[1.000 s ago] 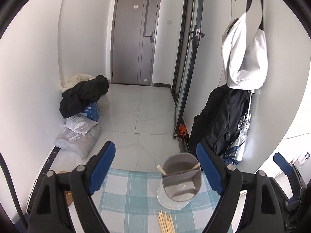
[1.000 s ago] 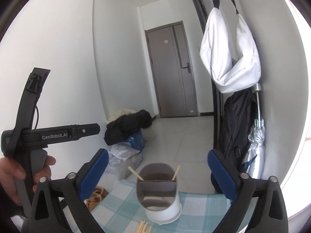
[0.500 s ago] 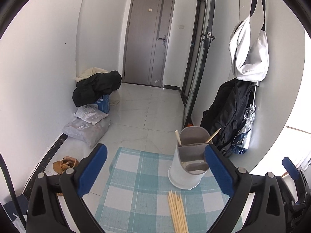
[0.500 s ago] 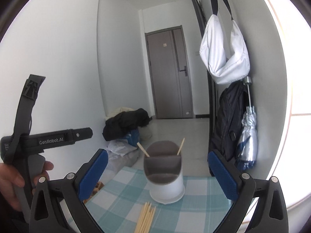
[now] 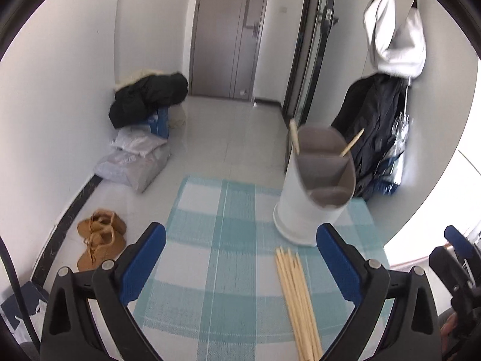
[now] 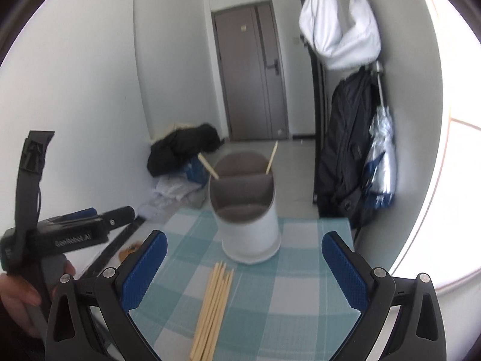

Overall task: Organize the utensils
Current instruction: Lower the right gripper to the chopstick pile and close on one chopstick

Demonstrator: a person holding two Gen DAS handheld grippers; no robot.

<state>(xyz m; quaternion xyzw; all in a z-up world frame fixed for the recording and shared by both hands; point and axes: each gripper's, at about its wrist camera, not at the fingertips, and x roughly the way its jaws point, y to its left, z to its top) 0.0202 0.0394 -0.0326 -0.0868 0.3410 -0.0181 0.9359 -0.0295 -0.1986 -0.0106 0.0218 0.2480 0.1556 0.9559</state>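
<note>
both grippers have dropped toward the cloth (image 5: 210, 240). left gripper (image 5: 240, 258) and right gripper (image 6: 244, 260) gape wide, holding nothing. chopsticks (image 6: 213, 303) lie before the holder (image 6: 246, 210). approach step; next, one must straddle a stick and pinch.

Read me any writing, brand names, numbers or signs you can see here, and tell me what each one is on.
"GenRobot.AI": white letters on the black body of the left gripper, seen in the right wrist view; somewhat blurred.
Small light label on the grey door: too small to read.
White bags on the floor: any print on them is too blurred to read.
No text shows on the white utensil holder, the chopsticks or the checked cloth.
</note>
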